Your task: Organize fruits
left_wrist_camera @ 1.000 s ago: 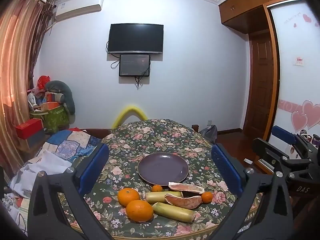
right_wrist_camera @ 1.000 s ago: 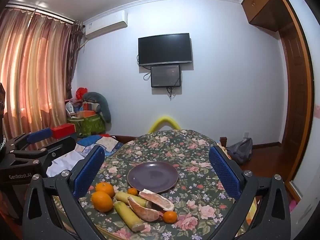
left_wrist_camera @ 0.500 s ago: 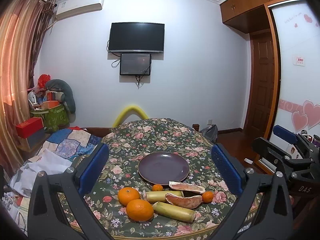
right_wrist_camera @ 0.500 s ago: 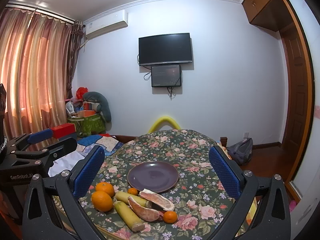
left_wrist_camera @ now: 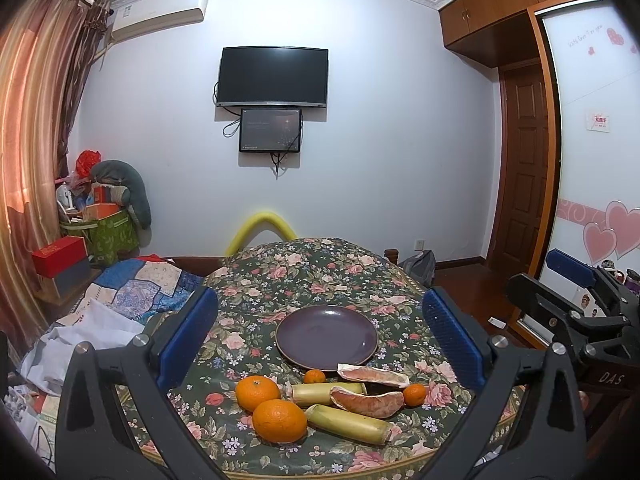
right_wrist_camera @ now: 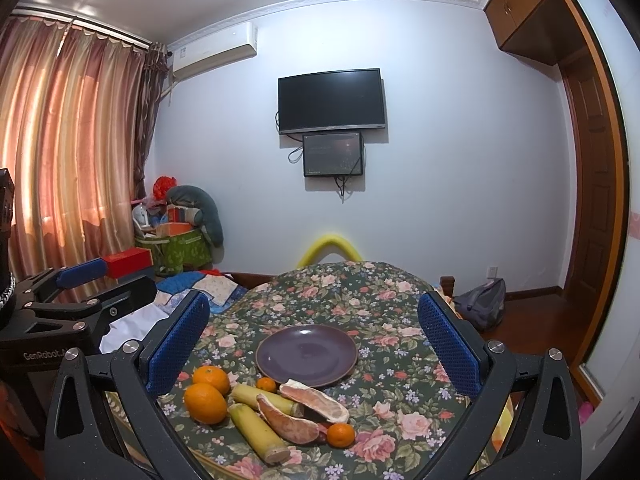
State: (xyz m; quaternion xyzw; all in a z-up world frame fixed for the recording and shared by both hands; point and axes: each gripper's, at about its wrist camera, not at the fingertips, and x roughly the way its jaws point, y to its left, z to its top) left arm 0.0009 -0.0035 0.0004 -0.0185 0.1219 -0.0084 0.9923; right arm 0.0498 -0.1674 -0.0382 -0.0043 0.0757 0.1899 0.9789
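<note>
Two large oranges point(left_wrist_camera: 269, 403), two small mandarins point(left_wrist_camera: 414, 394), two yellow-green stalk pieces point(left_wrist_camera: 347, 424) and two pomelo wedges point(left_wrist_camera: 367, 400) are clustered on the floral tablecloth point(left_wrist_camera: 320, 272), just ahead of and below both grippers, at the near rim of an empty purple plate point(left_wrist_camera: 326, 337). The left gripper point(left_wrist_camera: 320, 340) is held spread wide, nothing between its blue pads point(left_wrist_camera: 188, 332). The right gripper point(right_wrist_camera: 316, 340) is likewise released and raised above the fruit, grasping nothing.

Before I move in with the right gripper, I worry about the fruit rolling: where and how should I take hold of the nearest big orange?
Grip the front orange across its widest middle, coming down from above and the near edge. It is round, and the second orange and a yellowish stalk crowd its far and right sides. The right gripper is open wide enough.
</note>
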